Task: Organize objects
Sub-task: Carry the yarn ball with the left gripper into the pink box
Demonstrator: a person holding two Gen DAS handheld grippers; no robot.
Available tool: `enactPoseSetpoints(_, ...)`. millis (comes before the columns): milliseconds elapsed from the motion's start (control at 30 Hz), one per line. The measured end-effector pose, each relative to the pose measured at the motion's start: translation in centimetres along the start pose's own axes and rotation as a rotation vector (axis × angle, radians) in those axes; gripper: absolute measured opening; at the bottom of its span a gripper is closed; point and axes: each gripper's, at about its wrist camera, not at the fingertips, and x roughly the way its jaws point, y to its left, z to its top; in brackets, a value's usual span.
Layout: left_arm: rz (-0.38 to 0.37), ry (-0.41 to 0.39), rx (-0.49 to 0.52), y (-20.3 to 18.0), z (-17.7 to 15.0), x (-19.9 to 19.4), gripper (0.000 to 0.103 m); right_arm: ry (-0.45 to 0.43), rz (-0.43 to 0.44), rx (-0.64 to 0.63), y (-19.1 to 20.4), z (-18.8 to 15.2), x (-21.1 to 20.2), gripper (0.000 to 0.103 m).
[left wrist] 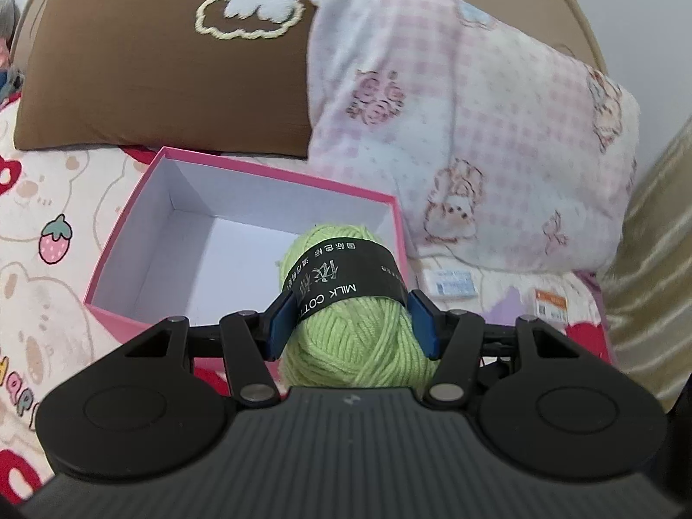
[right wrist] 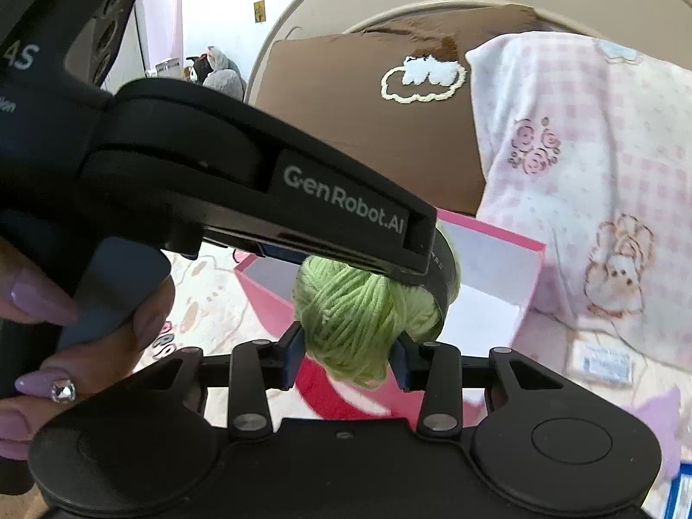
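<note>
A light green yarn ball (left wrist: 346, 328) with a black paper band is held over the near right corner of an open pink box (left wrist: 129, 225) with a white inside, which lies on the bed. My left gripper (left wrist: 352, 324) is shut on the yarn at the band. In the right wrist view the same yarn ball (right wrist: 359, 315) sits between the blue pads of my right gripper (right wrist: 348, 348), which close on its lower end. The left gripper's body (right wrist: 259, 181) crosses above the yarn there. The pink box (right wrist: 497, 268) lies just behind.
A brown pillow (left wrist: 151, 69) with a cloud patch and a pink checked pillow (left wrist: 497, 129) lean on the headboard behind the box. A small label card (left wrist: 452, 283) lies on the patterned sheet to the right. Plush toys (right wrist: 216, 71) sit far left.
</note>
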Motion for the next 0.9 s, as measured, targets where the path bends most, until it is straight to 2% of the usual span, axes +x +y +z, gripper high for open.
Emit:
enactPoseSetpoints(167, -0.028, 0.001, -0.083, 3.5, 2.2, 2.8, 0.055, 0.026, 0.005, -0.025, -0.5, 2.3, 3.6, 0.045)
enactPoseSetpoints(400, -0.008, 0.052, -0.126, 7.0, 4.7, 7.2, 0.055, 0.092, 0.035, -0.029, -1.3, 4.7, 8.9, 0.044)
enactPoseSetpoints(500, -0.005, 0.067, -0.127, 7.8, 5.6, 9.1, 0.055, 0.09, 0.018, -0.095, -1.4, 5.1, 10.9, 0.044)
enactPoseSetpoints(700, -0.026, 0.075, -0.198, 9.5, 5.1, 12.3, 0.055, 0.139, 0.01, -0.089, -2.9, 4.8, 14.3, 0.044)
enactPoseSetpoints(900, -0.007, 0.086, -0.194, 9.9, 4.9, 14.5, 0.054, 0.172, 0.011, -0.087, -3.6, 4.6, 16.6, 0.044)
